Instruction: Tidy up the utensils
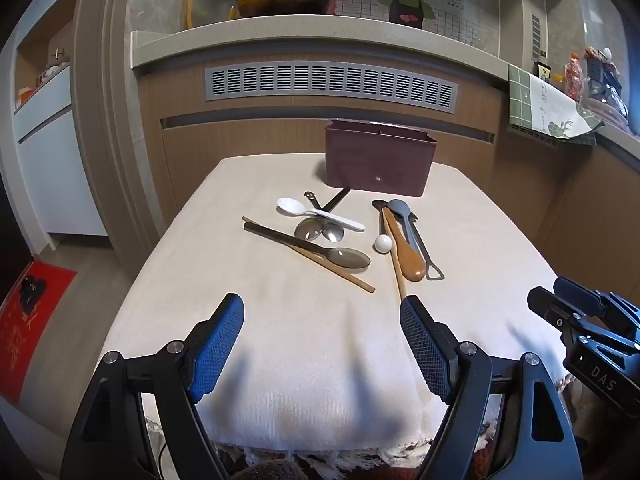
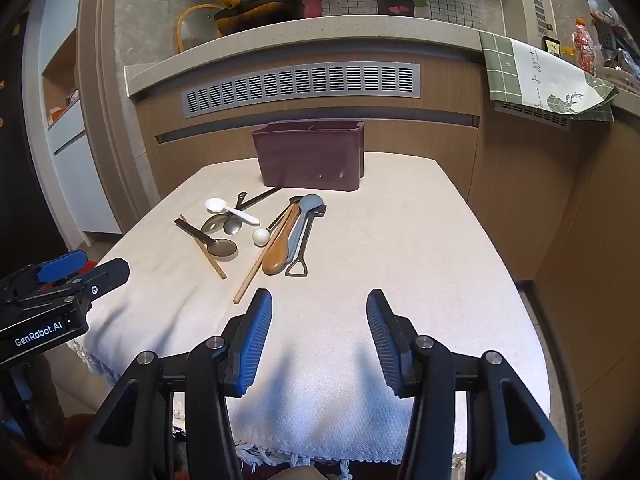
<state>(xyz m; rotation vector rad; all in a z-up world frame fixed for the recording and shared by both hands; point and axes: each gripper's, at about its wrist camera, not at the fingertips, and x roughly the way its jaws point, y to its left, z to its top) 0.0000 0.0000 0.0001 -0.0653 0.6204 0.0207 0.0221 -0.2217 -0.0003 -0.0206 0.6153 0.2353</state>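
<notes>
Several utensils lie mid-table on a cream cloth (image 1: pixel 320 340): a white plastic spoon (image 1: pixel 296 207), a dark metal spoon (image 1: pixel 348 258), wooden chopsticks (image 1: pixel 340 274), a wooden spoon (image 1: pixel 410 264), a grey spoon (image 1: pixel 400 210) and a small white ball (image 1: pixel 383 244). A maroon utensil box (image 1: pixel 378 160) stands behind them. My left gripper (image 1: pixel 322 312) is open and empty, near the front of the table. My right gripper (image 2: pixel 319 308) is open and empty, just right of the wooden spoon (image 2: pixel 280 254). The box (image 2: pixel 310 156) also shows in the right wrist view.
A wooden counter with a grey vent (image 1: pixel 332 84) rises behind the table. A green-checked towel (image 2: pixel 544 76) hangs over it at right. A pan (image 1: pixel 276 0) sits on the counter top. A red mat (image 1: pixel 24 320) lies on the floor at left.
</notes>
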